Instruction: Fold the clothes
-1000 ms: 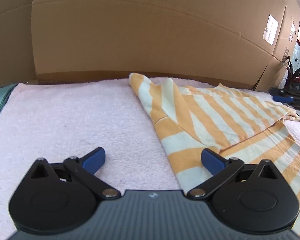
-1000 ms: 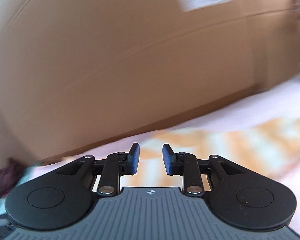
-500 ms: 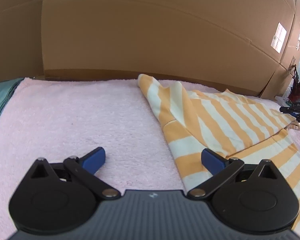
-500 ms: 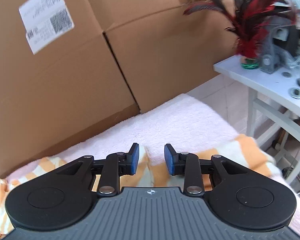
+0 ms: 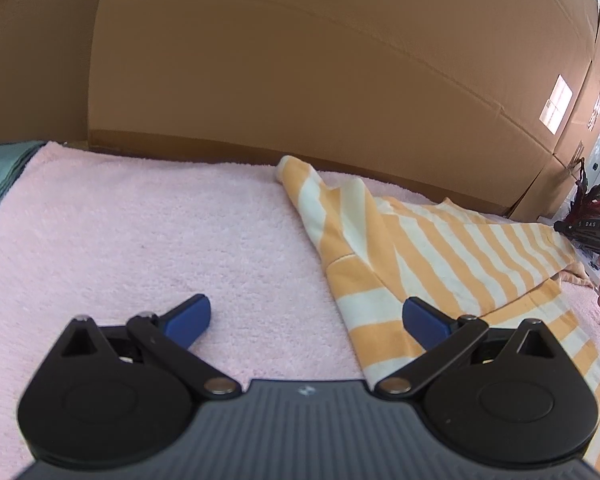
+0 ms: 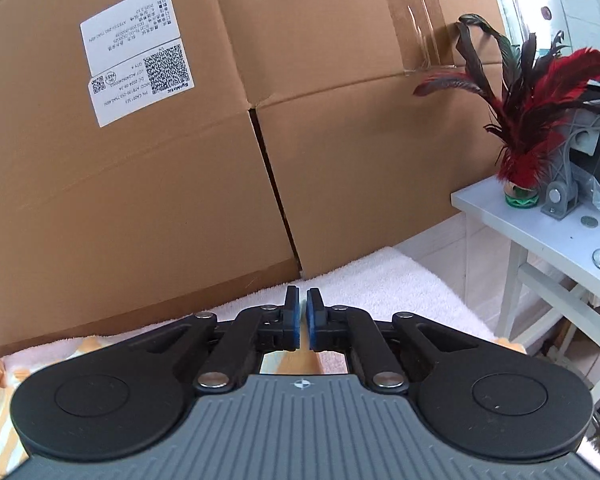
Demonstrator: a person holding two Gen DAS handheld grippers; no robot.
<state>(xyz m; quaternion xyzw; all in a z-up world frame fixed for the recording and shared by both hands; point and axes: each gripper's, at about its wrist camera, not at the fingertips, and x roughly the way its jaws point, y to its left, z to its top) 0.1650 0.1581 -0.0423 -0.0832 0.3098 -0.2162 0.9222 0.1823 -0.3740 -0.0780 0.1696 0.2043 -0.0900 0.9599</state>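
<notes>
Striped garment (image 5: 440, 264) | long axis left-right | sleeve tip far-left

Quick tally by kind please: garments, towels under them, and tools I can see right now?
Striped garments: 1, the orange-and-white top
Pink towels: 1, the pink towel underneath it
Tools: 2, left tool wide open, right tool nearly closed with nothing between the pads
Total: 4
</notes>
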